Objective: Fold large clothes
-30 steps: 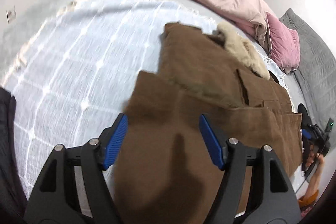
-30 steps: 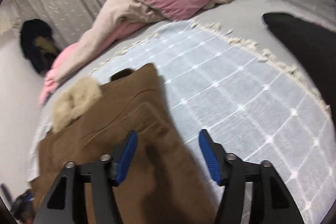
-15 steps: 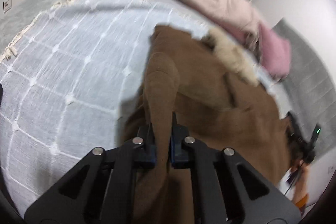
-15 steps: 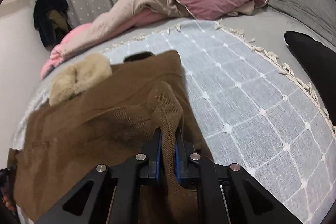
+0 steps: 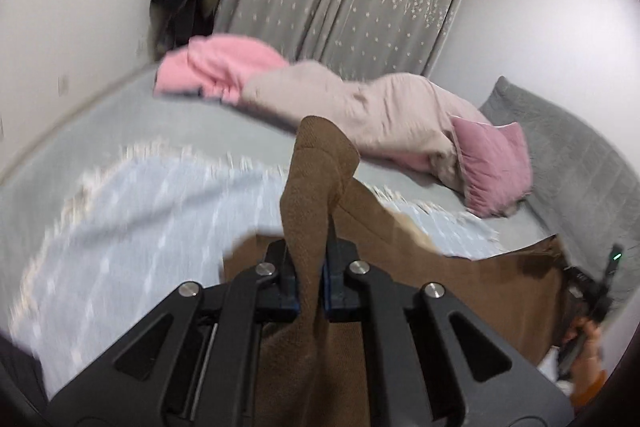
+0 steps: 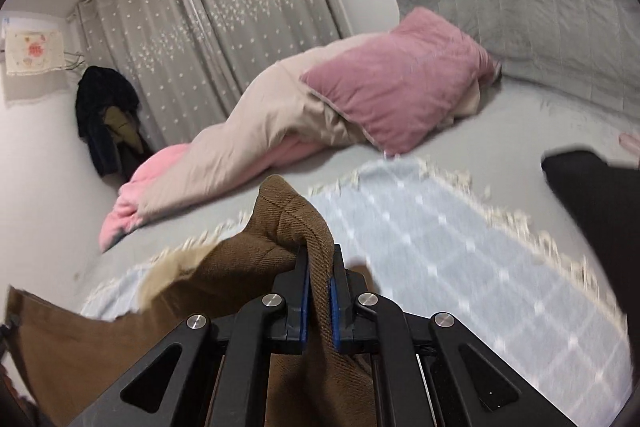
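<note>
Two views gave us the same story. From the left wrist, we saw the left gripper [image 5: 310,287] clamped tight on a raised fold of the brown coat [image 5: 316,195] — its jaws had just been closing, and cloth now filled the gap between them. Below the grip the coat hung slack over the pale checked throw [image 5: 132,227] on the bed [image 5: 80,131], and across the coat we glimpsed a hand [image 5: 586,343].

From the right wrist, we saw the right gripper [image 6: 318,291] likewise pinched shut on another bunch of the coat [image 6: 280,227], its jaws also just closed, with the pale fleece collar [image 6: 168,267] sagging to the left.

We judged the coat thick, soft and fairly heavy — it drooped between the grips, so holding at the hem corners or seams, where layers double, should resist slipping.
</note>
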`<action>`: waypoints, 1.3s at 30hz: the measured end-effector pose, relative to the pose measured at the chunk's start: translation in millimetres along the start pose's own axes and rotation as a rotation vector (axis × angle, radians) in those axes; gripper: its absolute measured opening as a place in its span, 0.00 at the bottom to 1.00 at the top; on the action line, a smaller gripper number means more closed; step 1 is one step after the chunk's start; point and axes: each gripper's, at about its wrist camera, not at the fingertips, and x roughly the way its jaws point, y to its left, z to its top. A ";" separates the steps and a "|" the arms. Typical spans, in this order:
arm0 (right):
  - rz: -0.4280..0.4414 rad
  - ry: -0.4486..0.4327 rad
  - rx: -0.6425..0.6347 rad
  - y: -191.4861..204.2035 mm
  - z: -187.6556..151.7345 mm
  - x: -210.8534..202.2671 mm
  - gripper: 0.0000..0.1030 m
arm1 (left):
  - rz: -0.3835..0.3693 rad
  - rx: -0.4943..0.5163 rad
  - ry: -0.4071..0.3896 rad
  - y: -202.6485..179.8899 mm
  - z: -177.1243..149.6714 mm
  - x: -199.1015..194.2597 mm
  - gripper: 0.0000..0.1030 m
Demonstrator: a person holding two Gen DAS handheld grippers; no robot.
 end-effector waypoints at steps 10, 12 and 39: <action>-0.107 0.006 -0.145 39.2 35.1 144.3 0.07 | 0.161 0.009 0.033 9.8 16.5 157.8 0.09; -0.143 0.041 -0.175 37.6 18.4 172.8 0.08 | 0.232 0.051 0.053 17.0 -3.3 183.8 0.09; -0.141 0.326 -0.203 3.0 -58.1 201.8 0.60 | 0.261 0.149 0.353 21.1 -74.2 216.5 0.70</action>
